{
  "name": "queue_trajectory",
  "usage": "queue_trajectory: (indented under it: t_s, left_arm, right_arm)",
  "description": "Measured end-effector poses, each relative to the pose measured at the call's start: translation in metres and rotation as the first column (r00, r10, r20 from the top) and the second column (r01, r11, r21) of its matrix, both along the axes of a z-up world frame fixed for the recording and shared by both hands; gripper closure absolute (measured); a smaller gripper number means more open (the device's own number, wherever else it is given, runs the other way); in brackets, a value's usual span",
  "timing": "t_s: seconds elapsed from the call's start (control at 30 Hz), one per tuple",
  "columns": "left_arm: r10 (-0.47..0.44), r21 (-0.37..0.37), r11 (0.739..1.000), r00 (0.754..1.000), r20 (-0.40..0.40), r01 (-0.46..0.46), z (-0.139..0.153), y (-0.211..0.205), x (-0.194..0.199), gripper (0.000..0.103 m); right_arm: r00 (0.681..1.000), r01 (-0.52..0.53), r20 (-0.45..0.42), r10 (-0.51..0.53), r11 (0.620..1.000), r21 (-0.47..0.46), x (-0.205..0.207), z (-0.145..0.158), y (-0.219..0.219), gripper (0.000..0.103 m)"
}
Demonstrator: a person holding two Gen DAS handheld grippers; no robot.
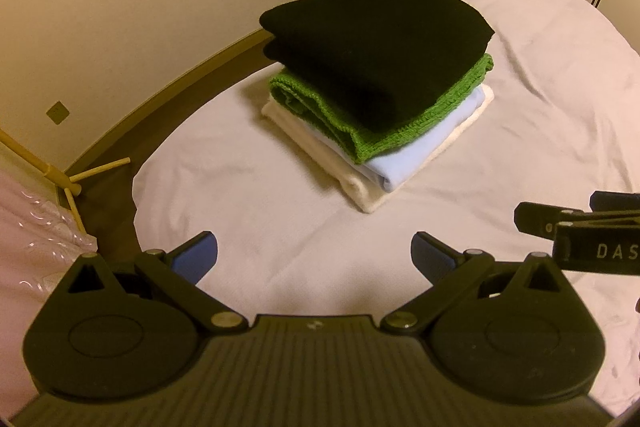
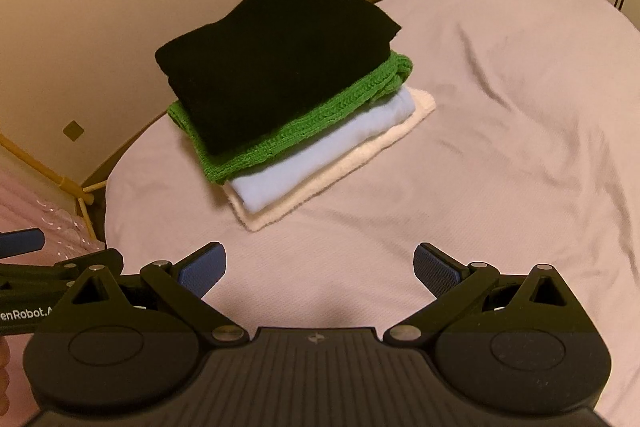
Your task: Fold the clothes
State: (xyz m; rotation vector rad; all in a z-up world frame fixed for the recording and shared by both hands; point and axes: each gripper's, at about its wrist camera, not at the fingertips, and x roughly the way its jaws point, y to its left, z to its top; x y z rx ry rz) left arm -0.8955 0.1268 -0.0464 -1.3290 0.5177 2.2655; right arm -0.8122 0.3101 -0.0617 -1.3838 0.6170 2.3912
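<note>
Four folded items: one stack near the bed's (image 1: pixel 280 227) far left edge, beside the wall.
Top: black garment (image 1: pixel 376 31), folded square.
Second: green knit piece (image 1: pixel 394 137), its edge showing past the black one.
Third: pale blue cloth (image 1: pixel 412 155).
Bottom: white towel (image 1: pixel 320 147), lying directly on the pinkish sheet.
Two grippers: both held over the near edge of the bed, well apart from the stack.
Left gripper (image 1: pixel 315 254): blue-padded fingers spread wide, holding nothing.
Right gripper (image 2: pixel 319 266): fingers likewise spread, nothing between them.
Writing: "DAS" on the right gripper's side in the left view; "enRobot.A" on the left gripper's side in the right view.
Floor: one wooden rack foot (image 1: pixel 80 179) by the wall.
</note>
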Motion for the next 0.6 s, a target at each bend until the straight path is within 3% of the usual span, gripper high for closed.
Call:
queue_trajectory:
  t_s: [0.6]
  left_arm:
    - [-0.031,0.016,0.999,0.999,-0.023,0.032,0.0021,-0.0014,-0.0065,0.001]
  right_arm:
    - [1.0,0.029,0.004,-0.029,1.0,-0.004,-0.0044,0.0022,-0.0052,0.0]
